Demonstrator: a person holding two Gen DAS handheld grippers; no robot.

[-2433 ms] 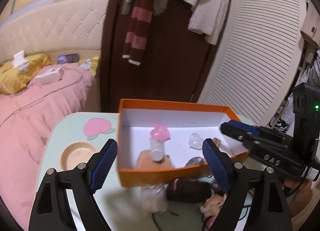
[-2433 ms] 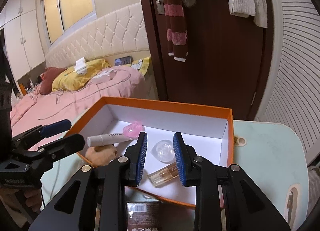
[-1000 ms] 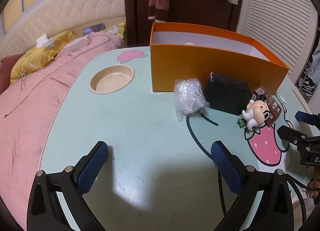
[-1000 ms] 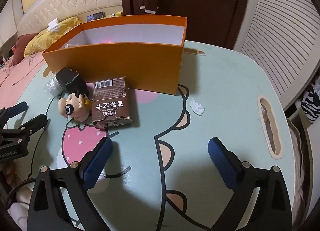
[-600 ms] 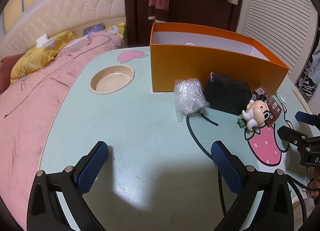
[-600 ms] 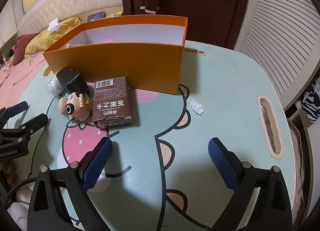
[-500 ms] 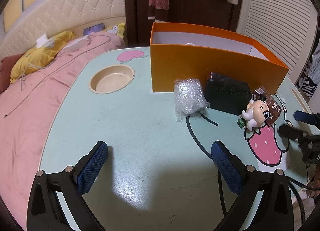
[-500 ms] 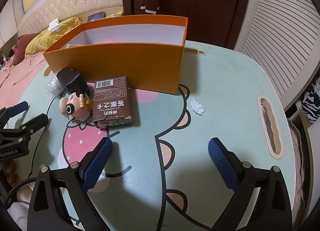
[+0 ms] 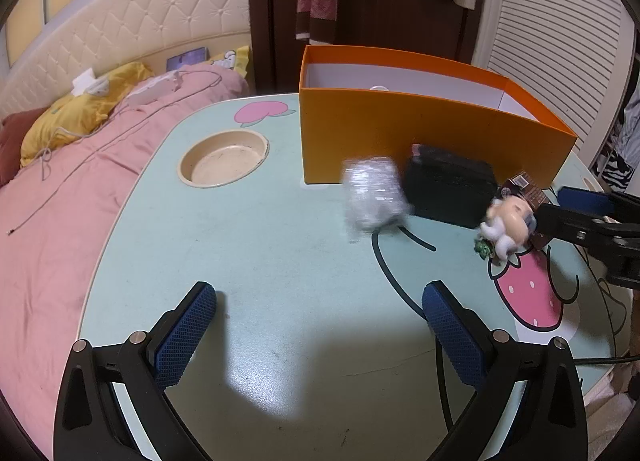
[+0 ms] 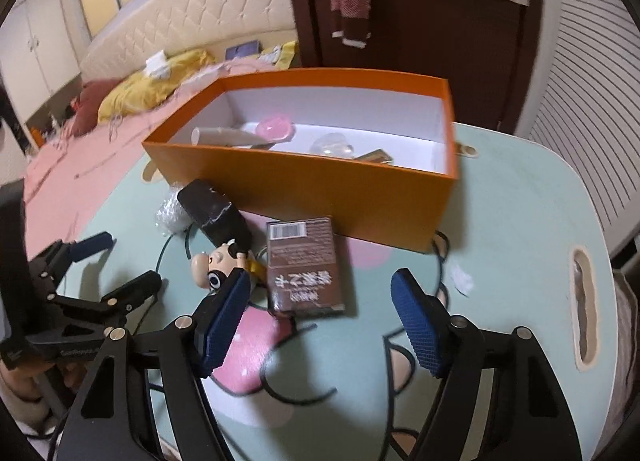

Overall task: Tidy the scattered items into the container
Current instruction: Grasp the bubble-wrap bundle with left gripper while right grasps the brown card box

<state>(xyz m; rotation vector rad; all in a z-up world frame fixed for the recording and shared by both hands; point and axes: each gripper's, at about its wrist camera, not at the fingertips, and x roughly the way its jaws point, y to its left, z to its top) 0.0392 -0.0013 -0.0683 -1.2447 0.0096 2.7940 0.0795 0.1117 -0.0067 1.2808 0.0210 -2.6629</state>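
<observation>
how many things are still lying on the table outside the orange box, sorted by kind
Brown carton: 1
Cartoon figurine: 1
Black pouch: 1
Clear plastic-wrapped bundle: 1
Small white scrap: 1
Total: 5

**What is hard to see**

In the left wrist view the crinkly plastic bundle (image 9: 374, 191) and the little doll (image 9: 506, 227) are blurry. The orange box (image 9: 420, 133) front wall hides what lies inside. The brown carton (image 9: 526, 187) peeks out behind the doll. In the right wrist view, the box wall hides the lower part of the gold bottle (image 10: 376, 157). The black pouch (image 10: 216, 213) covers part of the bundle.
</observation>
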